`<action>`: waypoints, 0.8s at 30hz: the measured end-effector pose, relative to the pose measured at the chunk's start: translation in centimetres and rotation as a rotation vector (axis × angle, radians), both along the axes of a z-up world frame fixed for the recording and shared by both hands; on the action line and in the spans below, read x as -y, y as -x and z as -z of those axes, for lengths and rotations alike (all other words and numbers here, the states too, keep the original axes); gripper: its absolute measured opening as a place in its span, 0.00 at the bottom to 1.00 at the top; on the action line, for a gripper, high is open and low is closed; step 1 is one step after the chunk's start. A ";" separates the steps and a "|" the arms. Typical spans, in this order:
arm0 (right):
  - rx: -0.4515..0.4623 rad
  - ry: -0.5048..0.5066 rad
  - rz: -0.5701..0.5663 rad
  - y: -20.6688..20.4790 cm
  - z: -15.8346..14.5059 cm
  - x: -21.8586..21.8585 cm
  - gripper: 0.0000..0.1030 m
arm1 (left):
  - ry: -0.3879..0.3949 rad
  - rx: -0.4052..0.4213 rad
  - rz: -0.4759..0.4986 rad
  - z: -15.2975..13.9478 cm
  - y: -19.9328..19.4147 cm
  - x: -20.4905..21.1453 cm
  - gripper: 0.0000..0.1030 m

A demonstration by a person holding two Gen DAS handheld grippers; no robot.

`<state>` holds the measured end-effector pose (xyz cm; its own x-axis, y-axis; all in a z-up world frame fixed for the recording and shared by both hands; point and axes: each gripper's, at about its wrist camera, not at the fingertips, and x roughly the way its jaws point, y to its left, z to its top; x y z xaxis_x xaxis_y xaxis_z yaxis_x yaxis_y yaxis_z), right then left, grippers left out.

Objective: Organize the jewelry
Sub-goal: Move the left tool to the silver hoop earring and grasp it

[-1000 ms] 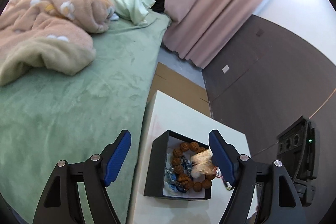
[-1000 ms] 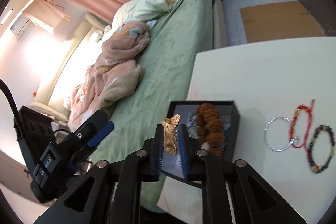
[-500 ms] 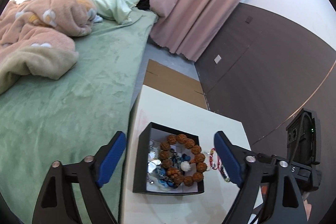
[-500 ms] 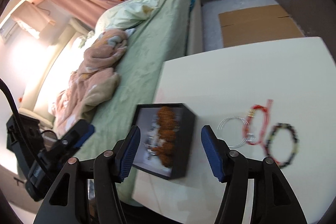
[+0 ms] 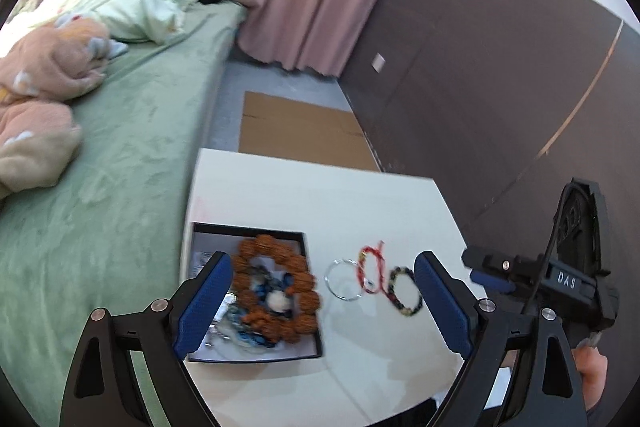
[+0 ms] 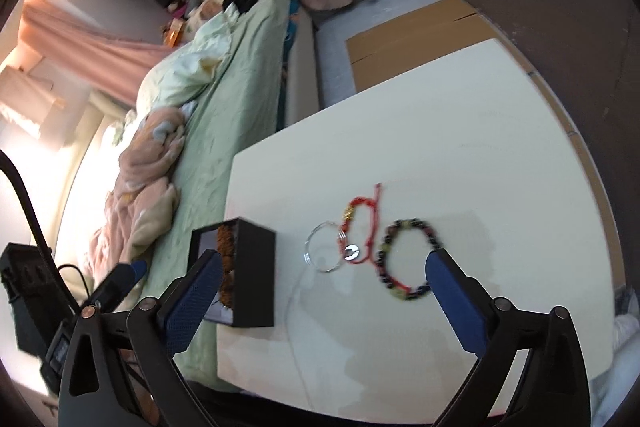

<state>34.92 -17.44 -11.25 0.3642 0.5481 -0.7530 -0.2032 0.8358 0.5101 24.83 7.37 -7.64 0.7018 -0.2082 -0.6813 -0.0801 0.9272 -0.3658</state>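
Both claws hang over the white table (image 5: 360, 195) with nothing in them.

Left gripper (image 5: 322, 301): jaws spread wide, blue pads well apart. The black jewelry box (image 5: 304, 251) sits just ahead of my left pad, which overlaps its near left corner in view. Inside I see a chunky brown bead bracelet (image 5: 276, 291) lying over a tangle of blue and silver pieces; I cannot make out the single items in that tangle. Between the pads, toward my right one, three loose pieces lie on the table in a row: a silver bangle (image 5: 343, 281), a red cord bracelet (image 5: 372, 267) overlapping it, and a dark multicolour bead bracelet (image 5: 404, 293) just beside the right pad. Off past that pad I see the right gripper's body.

Right gripper (image 6: 320, 285): jaws also wide, empty. The box (image 6: 256, 271) stands just ahead of its left pad, brown beads (image 6: 226, 247) showing over the rim. The bangle (image 6: 324, 251) and red cord (image 6: 360, 227) lie between the pads, and the dark bead bracelet (image 6: 404, 259) lies close to the right pad.

Left of the table is a green bed (image 6: 224, 115) with a pink blanket (image 6: 140, 163). The picture is a little blurred.
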 end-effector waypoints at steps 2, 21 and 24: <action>0.003 0.002 0.041 0.0 0.0 1.1 0.99 | -0.010 -0.022 0.030 0.0 -0.9 1.0 0.90; -0.068 -0.037 0.186 -0.4 2.1 7.3 0.98 | -0.148 -0.356 0.167 3.8 -8.8 8.7 0.73; -0.047 -0.008 0.179 -0.4 2.0 7.1 0.98 | -0.172 -0.418 0.157 5.0 -9.7 9.5 0.73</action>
